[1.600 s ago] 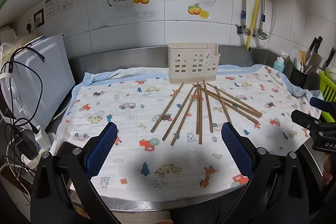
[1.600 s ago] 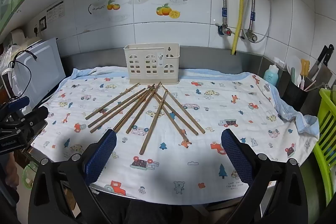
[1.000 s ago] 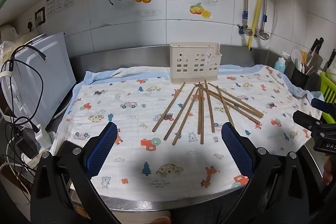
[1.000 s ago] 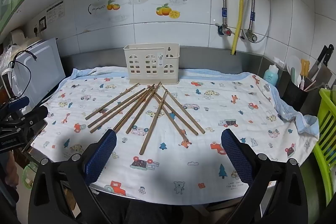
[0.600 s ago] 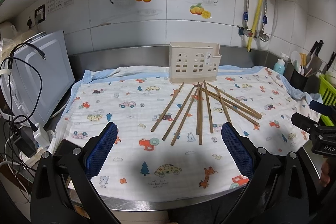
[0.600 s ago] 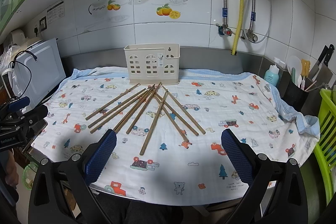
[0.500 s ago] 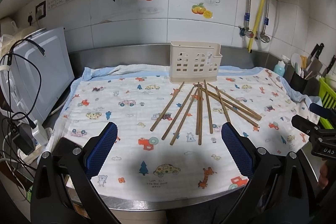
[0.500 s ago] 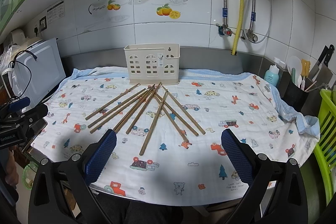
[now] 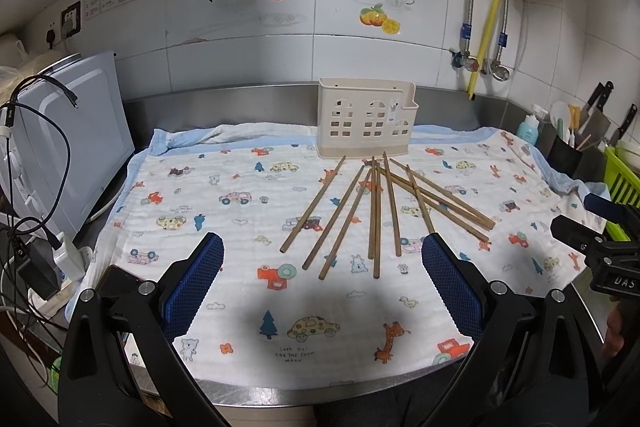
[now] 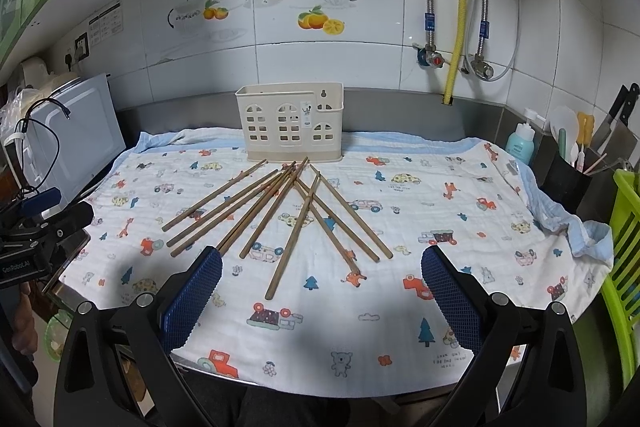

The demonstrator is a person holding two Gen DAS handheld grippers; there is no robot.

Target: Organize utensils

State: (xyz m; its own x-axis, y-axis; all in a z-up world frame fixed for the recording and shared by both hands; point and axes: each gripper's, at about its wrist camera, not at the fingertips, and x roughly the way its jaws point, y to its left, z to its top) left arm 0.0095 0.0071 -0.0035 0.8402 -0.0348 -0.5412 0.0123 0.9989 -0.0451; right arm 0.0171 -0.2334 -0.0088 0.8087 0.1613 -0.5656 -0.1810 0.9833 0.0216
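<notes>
1. Left gripper [image 9: 322, 279] hovers over the near edge of the cloth [image 9: 240, 211], fingers spread wide, holding nothing.
2. Right gripper [image 10: 320, 291] is likewise wide apart and empty.
3. Chopsticks [image 10: 280, 207] lie fanned on the cloth, far ends just before the holder [image 10: 290, 127].

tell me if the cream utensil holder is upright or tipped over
Upright. The cream utensil holder stands on its base at the back of the patterned cloth, open rim facing up, with the chopsticks lying flat before it.
</notes>
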